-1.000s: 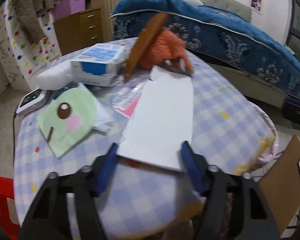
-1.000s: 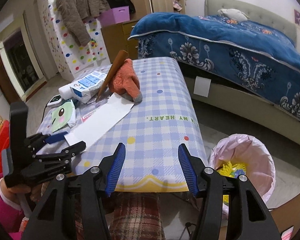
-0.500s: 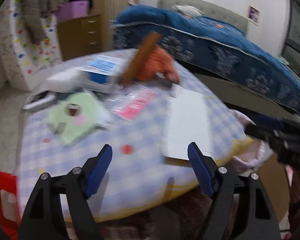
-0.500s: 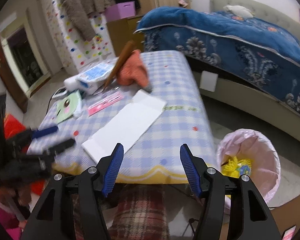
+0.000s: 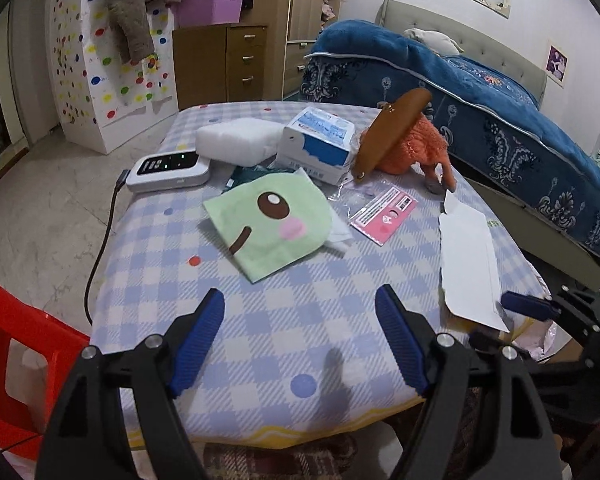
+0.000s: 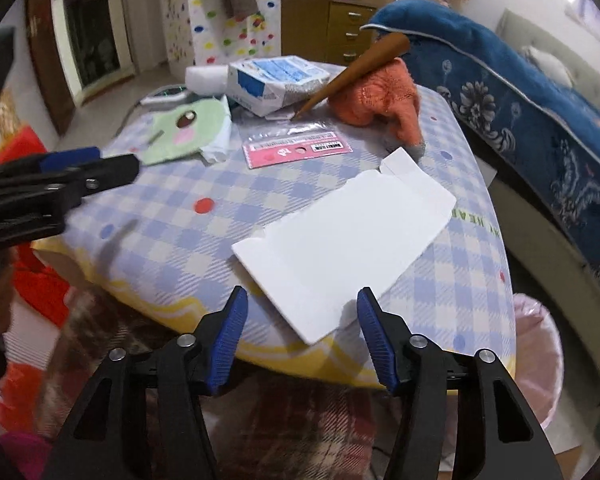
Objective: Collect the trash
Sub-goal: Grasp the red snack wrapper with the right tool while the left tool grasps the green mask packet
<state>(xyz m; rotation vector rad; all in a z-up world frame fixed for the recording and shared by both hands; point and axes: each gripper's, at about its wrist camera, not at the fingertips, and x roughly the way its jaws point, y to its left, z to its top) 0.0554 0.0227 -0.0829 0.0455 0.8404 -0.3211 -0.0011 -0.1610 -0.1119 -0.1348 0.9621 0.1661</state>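
A flattened white carton (image 6: 348,240) lies on the checked tablecloth (image 6: 172,236), and its near corner sticks out past the table's front edge. My right gripper (image 6: 302,300) straddles that corner. Its jaws are closing and the blue pads stand clear of the card. From the left wrist view the carton (image 5: 466,264) lies at the table's right edge, with the right gripper (image 5: 528,306) beside it. My left gripper (image 5: 300,304) is open and empty above the front of the table, and it shows at the left edge (image 6: 108,162) of the right wrist view. A pink packet (image 5: 384,214) lies mid-table.
A green cartoon-face cloth (image 5: 272,224), a blue-and-white tissue pack (image 5: 320,144), an orange plush toy (image 5: 420,148) and a white device with a cable (image 5: 168,170) crowd the far half. A pink-lined bin (image 6: 536,352) stands right of the table, a red chair (image 5: 12,340) left, a bed behind.
The left gripper widened off the white carton and drew back to the left. The carton now lies by the table's right edge. The right gripper dropped in over its near corner.
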